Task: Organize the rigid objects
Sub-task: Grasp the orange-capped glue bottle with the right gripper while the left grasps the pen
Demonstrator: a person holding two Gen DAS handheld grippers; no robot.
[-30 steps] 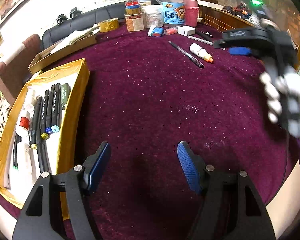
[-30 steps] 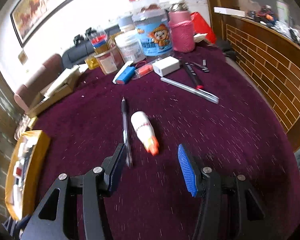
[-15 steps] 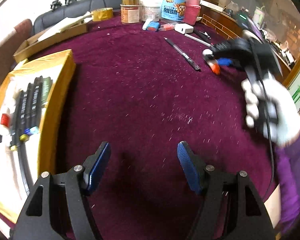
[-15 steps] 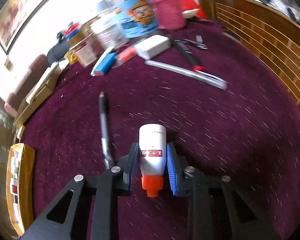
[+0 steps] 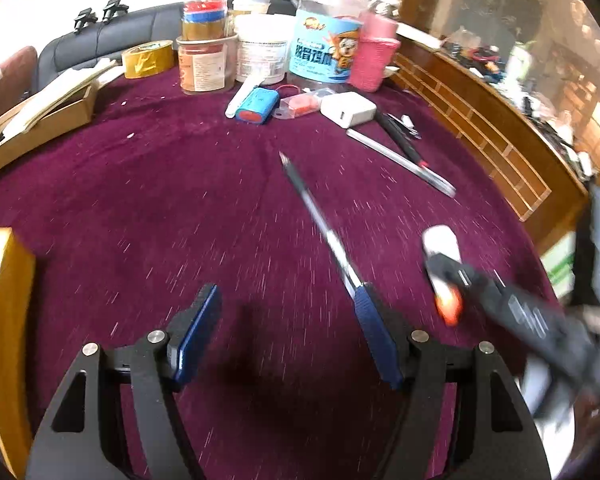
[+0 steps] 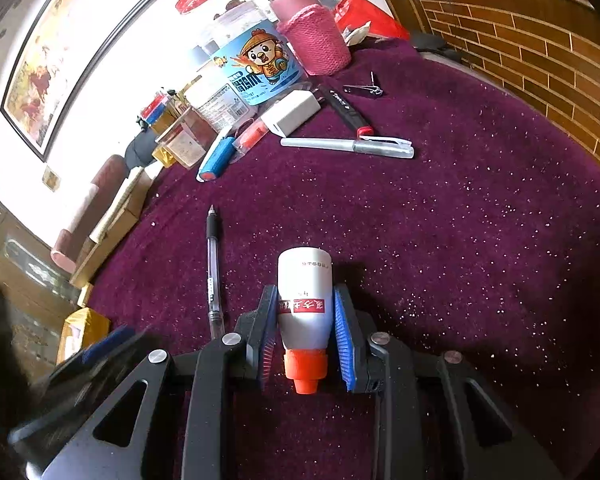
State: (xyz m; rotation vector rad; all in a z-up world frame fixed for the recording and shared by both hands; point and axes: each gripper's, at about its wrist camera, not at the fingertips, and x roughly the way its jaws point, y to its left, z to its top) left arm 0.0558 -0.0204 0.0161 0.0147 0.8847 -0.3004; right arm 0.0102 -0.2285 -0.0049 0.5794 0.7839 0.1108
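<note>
- Near the tabletop's right edge: right gripper [image 6: 305, 334] pinching glue bottle [image 6: 305, 300], orange cap toward the camera, long axis along the fingers.
- Beside it, leftward: pen [image 6: 213, 276] lying parallel, nearer left gripper [image 5: 286, 332], fingers spread, empty.

Setting: a home living room. Beyond the jaws, a framed painting [image 6: 64, 52] on the white wall and a dark sofa [image 5: 100, 46]. Cloth-covered surface [image 6: 480, 220] carries food jars [image 6: 248, 60] and a knit-sleeved flask [image 6: 312, 32].
</note>
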